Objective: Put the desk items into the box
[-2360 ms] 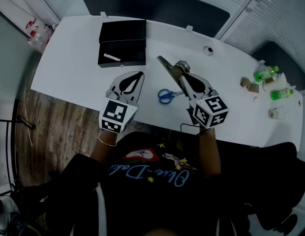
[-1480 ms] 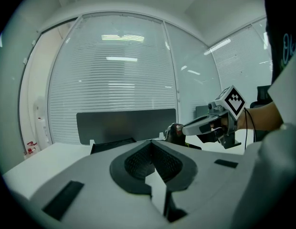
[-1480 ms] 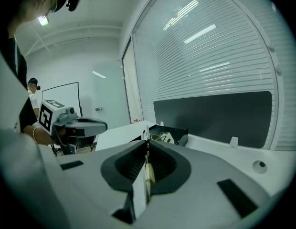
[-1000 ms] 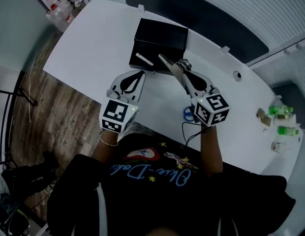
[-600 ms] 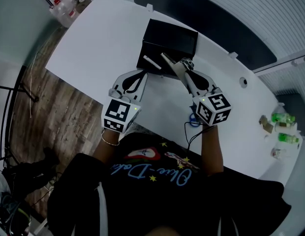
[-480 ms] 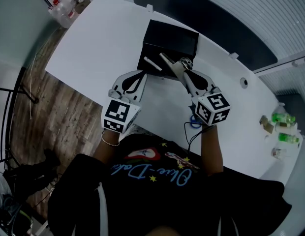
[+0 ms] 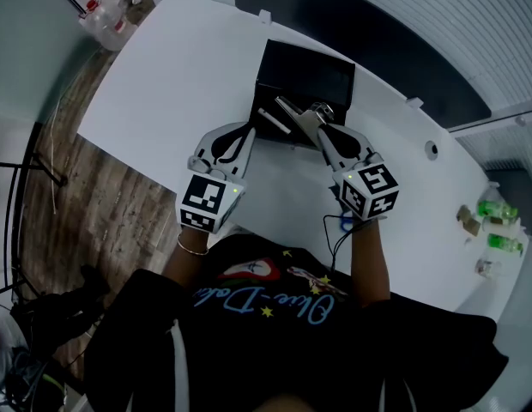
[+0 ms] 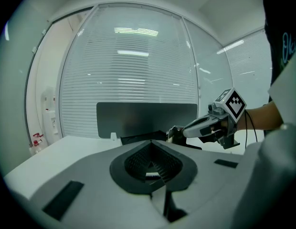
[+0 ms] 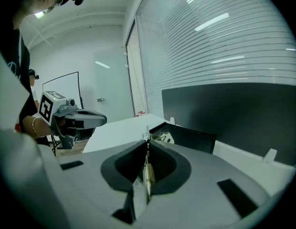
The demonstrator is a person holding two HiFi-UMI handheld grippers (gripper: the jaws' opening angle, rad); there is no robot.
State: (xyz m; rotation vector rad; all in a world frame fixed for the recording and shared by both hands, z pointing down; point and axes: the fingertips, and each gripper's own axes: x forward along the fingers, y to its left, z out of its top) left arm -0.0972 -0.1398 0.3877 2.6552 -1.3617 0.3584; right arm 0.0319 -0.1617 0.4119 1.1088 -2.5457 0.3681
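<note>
Scissors [image 7: 345, 222] mostly hidden behind right hand-held gripper [image 7: 320, 127] (blue handle peeks); held flat item [image 7: 287, 108] unidentifiable.

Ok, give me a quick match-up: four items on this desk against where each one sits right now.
1 white stick
2 flat grey item
3 blue scissors
4 green bottles

A far right end of the table
B inside the black box
C clamped in the right gripper
D on the table, close behind the right gripper

Pairs: 1-B, 2-C, 3-D, 4-A
</note>
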